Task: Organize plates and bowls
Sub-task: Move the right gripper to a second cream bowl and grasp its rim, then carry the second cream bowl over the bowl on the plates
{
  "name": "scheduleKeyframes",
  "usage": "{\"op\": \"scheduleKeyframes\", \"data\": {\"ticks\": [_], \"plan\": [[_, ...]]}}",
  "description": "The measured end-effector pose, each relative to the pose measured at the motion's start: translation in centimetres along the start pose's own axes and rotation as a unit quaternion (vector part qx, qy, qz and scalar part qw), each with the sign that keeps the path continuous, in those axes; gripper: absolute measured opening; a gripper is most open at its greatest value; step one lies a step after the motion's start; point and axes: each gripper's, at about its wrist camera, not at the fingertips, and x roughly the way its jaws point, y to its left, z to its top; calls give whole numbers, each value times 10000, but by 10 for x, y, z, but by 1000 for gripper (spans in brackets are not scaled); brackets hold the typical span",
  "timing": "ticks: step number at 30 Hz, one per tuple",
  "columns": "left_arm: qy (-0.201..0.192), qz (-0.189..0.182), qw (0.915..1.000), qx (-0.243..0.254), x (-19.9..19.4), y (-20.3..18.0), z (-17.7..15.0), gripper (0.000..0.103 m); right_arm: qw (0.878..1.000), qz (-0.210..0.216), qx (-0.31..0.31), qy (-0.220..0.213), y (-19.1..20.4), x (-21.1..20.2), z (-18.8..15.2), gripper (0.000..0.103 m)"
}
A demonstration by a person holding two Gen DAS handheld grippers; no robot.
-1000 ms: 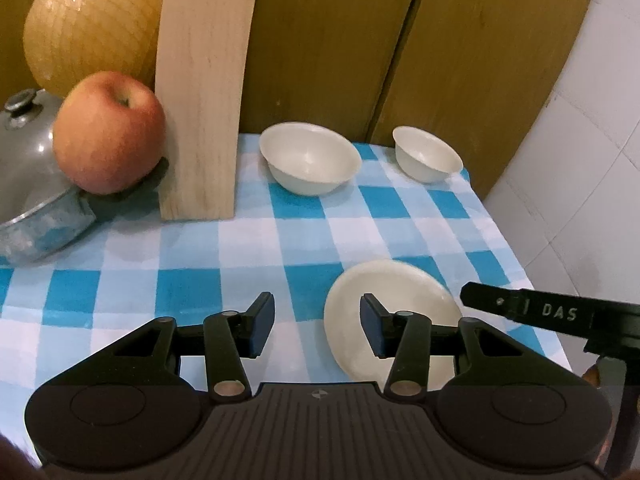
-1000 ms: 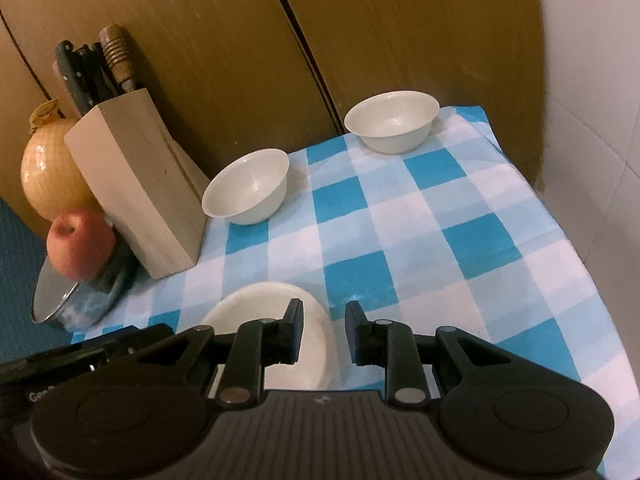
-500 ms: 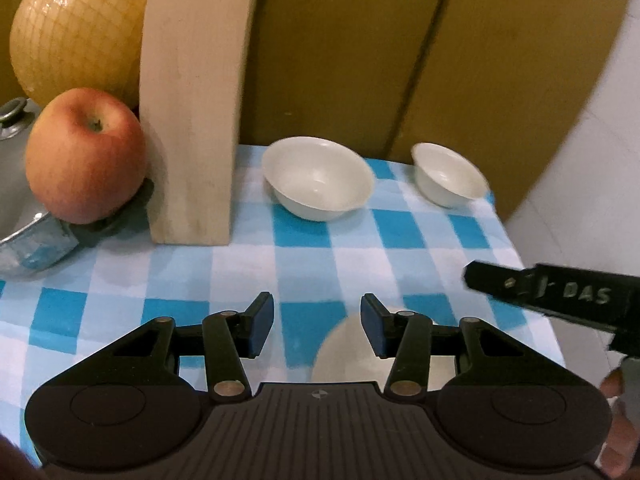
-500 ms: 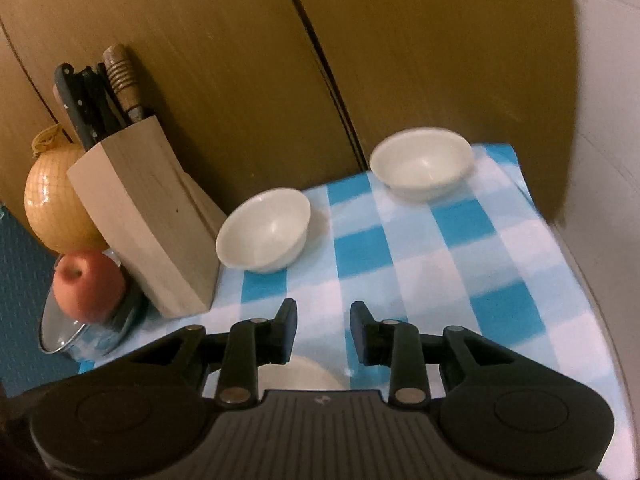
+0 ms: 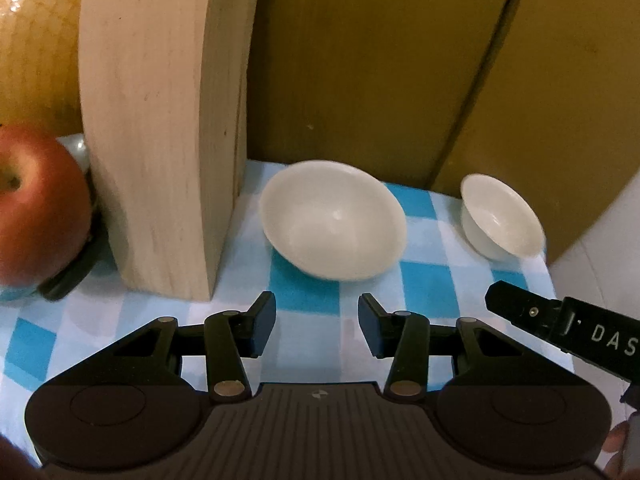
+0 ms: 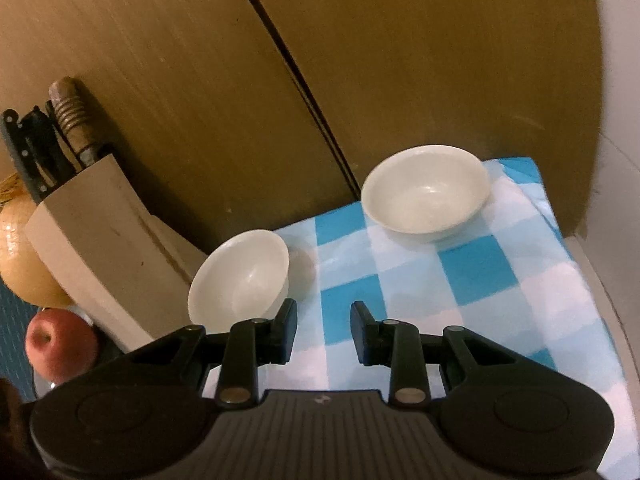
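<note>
Blur softens the near bowl (image 5: 334, 220) in the left wrist view, and the plate the task also concerns shows in neither view. At nine o'clock there an apple (image 5: 38, 208) is cut by the frame edge; the pot handle (image 5: 66, 284) under it is a dark smear, and the netted yellow fruit (image 5: 36, 40) at eleven o'clock shows only a slice. A wooden knife block (image 5: 164, 128) fills ten to twelve o'clock, its top cropped; in the right wrist view the knife handles (image 6: 48, 128) stick out of it at nine o'clock.

Both bowls stand upright and apart on the blue-checked cloth (image 5: 432, 292), at the back near the brown cabinet doors (image 5: 360, 60). The near bowl sits just beside the block, dead ahead of the left gripper (image 5: 317, 322); the far bowl (image 5: 500, 216) lies at two o'clock by the cloth's corner. In the right wrist view the far bowl (image 6: 426, 190) is at one o'clock and the near bowl (image 6: 240, 280) at ten, its lower rim hidden behind the left finger of the right gripper (image 6: 324, 330).

Each gripper is released, jaws parted over bare cloth, nothing between the pads; the left jaws have just been narrowing slightly, and the right jaws have just been widening. The right gripper's black finger, lettered "DAS", pokes in at four o'clock of the left wrist view.
</note>
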Motion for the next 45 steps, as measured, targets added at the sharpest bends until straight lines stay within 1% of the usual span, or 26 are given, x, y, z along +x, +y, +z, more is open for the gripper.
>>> {"op": "scheduleKeyframes", "data": {"ticks": [2,5,8,11,12,14,17,19,21,25,27,30,32,33,35,36,37,38,42,45], "plan": [[-6,82,9998,-190,8,3,4,54,9999,-4,-72,82,3,14,3,25],[186,-10,9981,-588,22,11,8,53,9998,54,-105,128,8,31,7,25],[126,-80,9962,-863,31,17,14,52,9998,98,-167,70,11,38,13,25],[11,-150,9961,-870,35,12,15,52,9997,136,-175,41,9,43,18,25],[1,-200,9961,-857,37,8,16,54,9998,170,-137,34,7,43,19,25],[25,-377,9961,-796,35,4,15,56,9997,248,-78,13,4,44,23,25],[-117,-423,9958,-807,26,2,17,58,9997,238,-104,-15,5,51,28,25],[-260,-381,9959,-784,24,-1,22,59,9998,159,-110,-26,7,58,30,25],[-294,-208,9968,-716,29,-5,27,59,9998,155,-111,13,8,64,32,25],[-231,-108,9944,-1027,45,-2,29,57,9994,347,-21,46,6,70,35,25],[-249,17,9943,-1037,52,-5,30,53,9994,322,70,133,6,77,36,25],[-269,63,9934,-1117,57,-3,30,52,9991,296,193,235,5,91,37,25],[-271,155,9936,-1082,59,-3,30,52,9987,341,237,300,6,97,39,25],[-265,201,9938,-1063,62,-3,31,49,9984,359,238,359,7,100,40,23],[-234,259,9945,-987,68,-4,33,45,9976,415,234,495,11,105,39,14],[-233,288,9950,-925,68,-4,33,41,9973,463,205,534,13,107,38,13],[-221,336,9956,-852,70,-4,34,40,9971,476,197,557,14,108,37,10],[-201,350,9959,-804,72,-4,34,37,9970,491,179,576,15,109,36,7],[-79,316,9975,-624,77,-2,34,31,9971,481,31,589,17,103,34,7],[-94,286,9987,-399,72,-5,30,30,9974,451,-21,566,17,91,31,7]]}}
